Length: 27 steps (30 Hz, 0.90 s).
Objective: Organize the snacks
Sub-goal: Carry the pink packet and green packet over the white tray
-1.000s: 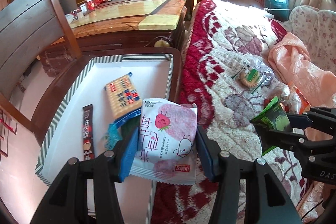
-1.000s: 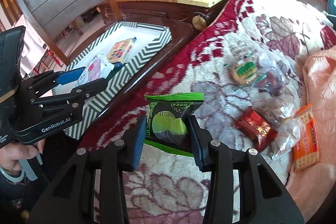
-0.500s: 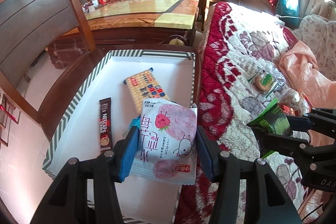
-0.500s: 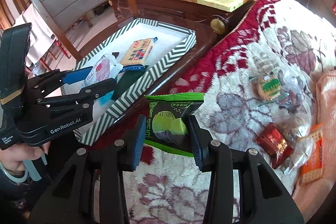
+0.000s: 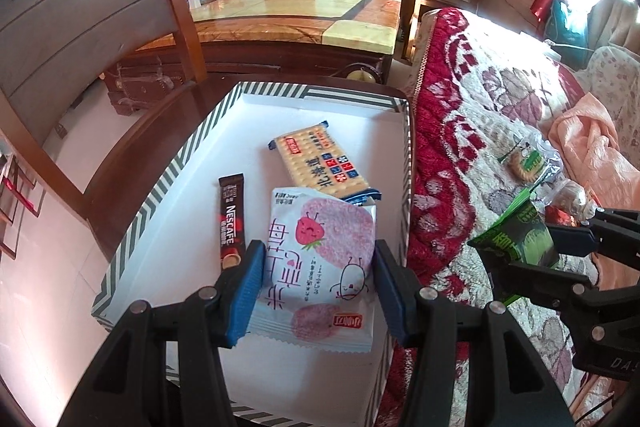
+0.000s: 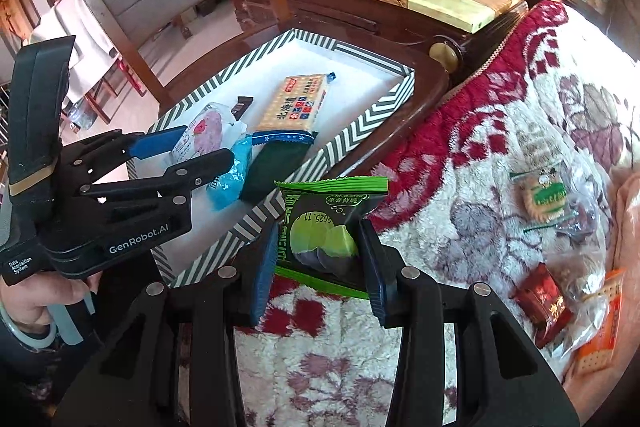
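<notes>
A shallow white cardboard tray with a grey-and-white chevron rim (image 5: 168, 187) is sitting on a dark wooden chair seat (image 5: 132, 147) at the left, pushed against a bed covered by a red-and-cream floral fleece blanket (image 5: 480, 131). Over the last second both hand-held grippers have been sliding leftward from the bed toward this tray, so the tray now fills more of each view. Inside it are lying a slim brown Nescafé coffee stick (image 5: 230, 223), a yellow rectangular packet of crackers with blue ends (image 5: 322, 163), a crumpled light-blue wrapper (image 6: 228, 179) and a dark green packet (image 6: 276, 163). The left hand-held gripper (image 5: 318, 283) is now hanging directly above the tray's near end, its blue pads clamped on a white plastic snack pouch printed with a pink strawberry (image 5: 320, 267); judging by this, the pouch looks ready to be lowered and let go. To the right, the right hand-held gripper (image 6: 318, 259) is clamped on a green foil snack packet showing a green pastry (image 6: 326, 231), and is hovering over the blanket just beside the tray's outer rim, not yet over it. Farther right on the bed, still unsorted, are lying a round biscuit in clear film (image 6: 544, 195), a red foil packet (image 6: 542, 297) and an orange cracker packet (image 6: 600, 327).
</notes>
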Each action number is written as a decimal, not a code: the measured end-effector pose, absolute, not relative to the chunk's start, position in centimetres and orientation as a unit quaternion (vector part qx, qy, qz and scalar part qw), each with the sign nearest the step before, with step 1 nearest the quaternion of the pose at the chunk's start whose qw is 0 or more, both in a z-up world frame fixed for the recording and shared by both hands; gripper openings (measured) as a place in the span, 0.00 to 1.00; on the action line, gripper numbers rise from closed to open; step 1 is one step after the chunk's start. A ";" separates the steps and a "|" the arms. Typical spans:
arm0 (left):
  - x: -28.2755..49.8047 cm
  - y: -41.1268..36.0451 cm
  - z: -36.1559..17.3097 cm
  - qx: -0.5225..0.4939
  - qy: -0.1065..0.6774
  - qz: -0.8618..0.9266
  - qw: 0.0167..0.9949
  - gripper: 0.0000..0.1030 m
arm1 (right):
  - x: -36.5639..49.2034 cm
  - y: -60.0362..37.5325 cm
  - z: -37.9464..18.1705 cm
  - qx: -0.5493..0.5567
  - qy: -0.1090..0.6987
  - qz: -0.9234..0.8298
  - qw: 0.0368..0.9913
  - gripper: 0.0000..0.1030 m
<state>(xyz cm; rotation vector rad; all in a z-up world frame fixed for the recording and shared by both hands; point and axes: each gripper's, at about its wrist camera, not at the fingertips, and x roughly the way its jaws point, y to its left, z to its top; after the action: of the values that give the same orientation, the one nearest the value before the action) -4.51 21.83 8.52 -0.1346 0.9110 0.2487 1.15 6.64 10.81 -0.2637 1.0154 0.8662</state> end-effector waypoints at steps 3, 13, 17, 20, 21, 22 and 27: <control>-4.5 22.2 8.4 -0.071 0.440 0.122 0.887 0.55 | 1.2 7.2 10.8 -0.124 0.470 0.403 0.775 0.38; -4.6 23.1 7.7 -0.084 0.446 0.129 0.882 0.55 | 1.1 8.7 10.4 -0.135 0.474 0.410 0.767 0.38; -4.6 23.5 7.5 -0.091 0.447 0.131 0.880 0.55 | 1.0 9.1 10.2 -0.138 0.477 0.412 0.764 0.38; -4.6 23.8 7.4 -0.096 0.448 0.132 0.879 0.55 | 1.1 9.4 10.1 -0.139 0.477 0.414 0.762 0.38; -4.6 23.9 7.3 -0.098 0.449 0.133 0.878 0.55 | 1.1 9.6 10.1 -0.140 0.477 0.415 0.762 0.38; -4.6 23.9 7.3 -0.100 0.450 0.133 0.878 0.55 | 1.0 9.7 10.1 -0.141 0.478 0.416 0.761 0.38; -4.5 24.3 7.1 -0.107 0.452 0.133 0.875 0.55 | 1.0 10.6 10.1 -0.148 0.477 0.421 0.757 0.38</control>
<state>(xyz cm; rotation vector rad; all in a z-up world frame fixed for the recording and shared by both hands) -4.46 24.25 7.14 -0.2240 0.9435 0.2782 0.97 10.55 10.11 -0.3232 1.0387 0.9180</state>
